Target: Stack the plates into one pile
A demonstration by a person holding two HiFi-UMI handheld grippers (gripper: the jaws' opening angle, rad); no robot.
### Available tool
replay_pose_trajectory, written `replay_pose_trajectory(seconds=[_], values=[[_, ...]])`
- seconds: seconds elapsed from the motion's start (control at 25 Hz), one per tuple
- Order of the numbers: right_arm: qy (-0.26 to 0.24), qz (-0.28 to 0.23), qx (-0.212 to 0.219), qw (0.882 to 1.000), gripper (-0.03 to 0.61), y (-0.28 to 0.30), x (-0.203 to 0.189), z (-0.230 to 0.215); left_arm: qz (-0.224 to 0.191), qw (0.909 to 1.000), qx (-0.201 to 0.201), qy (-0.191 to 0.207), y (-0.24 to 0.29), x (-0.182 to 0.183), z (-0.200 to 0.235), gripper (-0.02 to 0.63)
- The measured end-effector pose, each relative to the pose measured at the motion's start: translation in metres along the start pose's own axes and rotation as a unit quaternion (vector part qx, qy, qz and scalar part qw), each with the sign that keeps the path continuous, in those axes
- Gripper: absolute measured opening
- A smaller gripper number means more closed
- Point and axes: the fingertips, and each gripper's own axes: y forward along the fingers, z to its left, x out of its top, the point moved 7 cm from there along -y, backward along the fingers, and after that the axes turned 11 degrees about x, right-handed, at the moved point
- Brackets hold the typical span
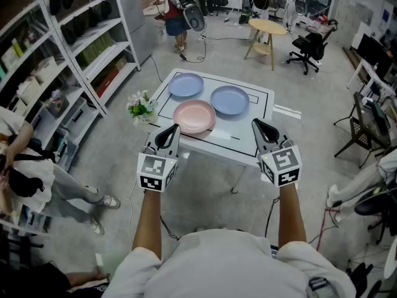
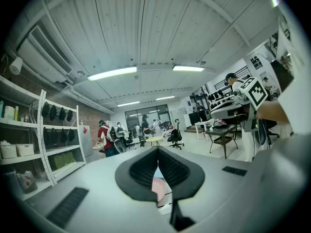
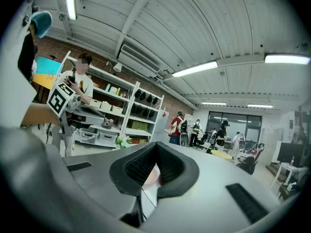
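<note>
I look into a busy workshop, with shelving [image 1: 87, 48] on my left and a white bench [image 1: 263, 101] on the grey floor. The left blue plate [image 1: 185, 85], right blue plate [image 1: 229, 100] and pink plate [image 1: 194, 116] lie unstacked on it. The left tongs [image 1: 172, 131] and right tongs [image 1: 257, 126] hover at its near edge, both pressed together on nothing.

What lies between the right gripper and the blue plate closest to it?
Only bare tabletop separates the right gripper from that blue plate, per the head view.
</note>
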Motion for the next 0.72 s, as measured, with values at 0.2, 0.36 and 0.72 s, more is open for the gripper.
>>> replay_pose_trajectory(seconds=[0.2,0.36,0.72], values=[[0.004,-0.001,0.001,1.000,0.012,-0.003,-0.005,-0.016,0.001,1.0000,0.003,0.000,0.011,0.007,-0.014,0.016],[0.038,-0.024,0.003,0.999,0.012,-0.010,-0.013,-0.036,0.008,1.0000,0.006,-0.001,0.020,0.006,-0.027,0.017],[0.090,-0.026,0.047,0.994,0.012,0.002,-0.039,-0.073,0.022,0.9996,0.016,-0.008,0.053,-0.006,-0.041,0.015]])
